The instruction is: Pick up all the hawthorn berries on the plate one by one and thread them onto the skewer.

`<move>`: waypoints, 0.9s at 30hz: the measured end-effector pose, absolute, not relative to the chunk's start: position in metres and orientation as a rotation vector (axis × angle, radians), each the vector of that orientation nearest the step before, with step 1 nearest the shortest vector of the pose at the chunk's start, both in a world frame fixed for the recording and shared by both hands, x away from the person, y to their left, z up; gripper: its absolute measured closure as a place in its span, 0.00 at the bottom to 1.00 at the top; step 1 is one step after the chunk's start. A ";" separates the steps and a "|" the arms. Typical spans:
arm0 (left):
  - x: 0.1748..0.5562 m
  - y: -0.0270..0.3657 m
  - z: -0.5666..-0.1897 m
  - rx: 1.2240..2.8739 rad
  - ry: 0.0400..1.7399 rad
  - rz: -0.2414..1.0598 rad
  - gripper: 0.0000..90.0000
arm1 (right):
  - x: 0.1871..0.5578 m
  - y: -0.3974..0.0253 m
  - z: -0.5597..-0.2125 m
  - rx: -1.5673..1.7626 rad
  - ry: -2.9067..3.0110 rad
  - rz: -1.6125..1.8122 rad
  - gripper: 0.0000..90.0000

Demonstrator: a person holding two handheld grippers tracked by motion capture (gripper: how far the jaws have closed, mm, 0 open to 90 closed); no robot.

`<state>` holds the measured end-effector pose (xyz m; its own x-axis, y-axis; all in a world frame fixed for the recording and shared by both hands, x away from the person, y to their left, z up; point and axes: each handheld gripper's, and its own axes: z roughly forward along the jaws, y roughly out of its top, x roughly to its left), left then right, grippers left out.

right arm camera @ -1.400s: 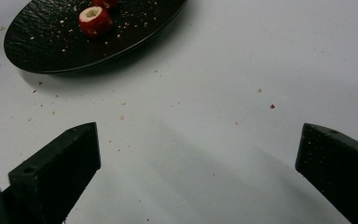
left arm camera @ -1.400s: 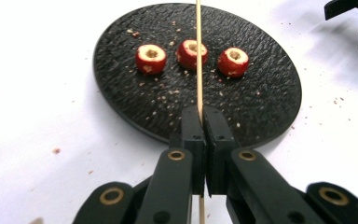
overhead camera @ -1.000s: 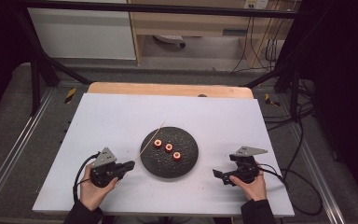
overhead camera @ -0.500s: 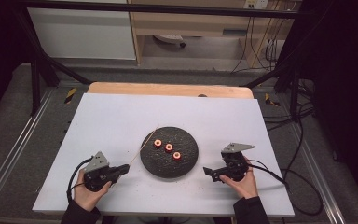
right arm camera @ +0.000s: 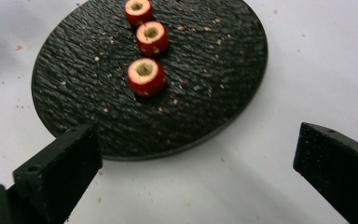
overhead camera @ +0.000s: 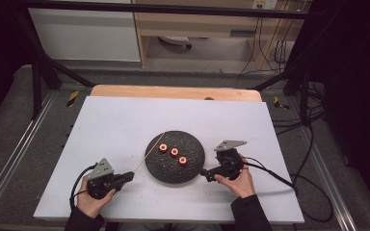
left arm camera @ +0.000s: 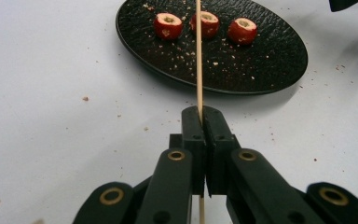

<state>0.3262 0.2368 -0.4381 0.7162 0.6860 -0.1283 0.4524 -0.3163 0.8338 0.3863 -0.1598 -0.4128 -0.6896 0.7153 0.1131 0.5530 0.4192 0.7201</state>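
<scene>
— On the white table top (overhead camera: pixel 125 125), what did we record?

— We noted a round black textured plate (overhead camera: pixel 192 168) near the person's edge, carrying three small red cored fruit pieces (overhead camera: pixel 174 152) in a short diagonal row amid crumbs. The left gripper (overhead camera: pixel 125 177) lay at the plate's left, its jaws closed tight on a thin wooden skewer (overhead camera: pixel 149 154); in the left gripper view the skewer (left arm camera: pixel 198 56) ran forward from the clamped jaws over the plate rim, towards the fruit.

— And the other side?

— The right gripper (overhead camera: pixel 205 174) sat at the plate's right rim with its jaws spread wide and nothing between them; the right gripper view showed the nearest fruit piece (right arm camera: pixel 145 76) ahead of the gap.

— Which step did we judge in hand?

— Threading the fruit, not yet begun: no piece sat on the skewer. We judged the next move called for the open gripper to steady one piece while the skewer point lined up with its cored hole.
</scene>
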 end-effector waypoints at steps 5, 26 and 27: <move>0.327 0.238 -0.438 1.970 0.872 0.308 0.98 | 0.392 -0.142 -0.406 1.074 2.501 1.098 0.06; 0.328 0.239 -0.437 1.981 0.877 0.313 0.98 | 0.434 -0.072 -0.404 0.952 2.768 0.830 0.36; 0.328 0.239 -0.437 1.982 0.876 0.312 0.98 | 0.435 -0.071 -0.404 0.947 2.778 0.819 0.40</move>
<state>0.3277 0.2392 -0.4371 0.7152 0.6882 -0.1219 0.4560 -0.3272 0.8277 0.4351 -0.0711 -0.4035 -0.8027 0.5909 0.0810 0.5403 0.6628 0.5184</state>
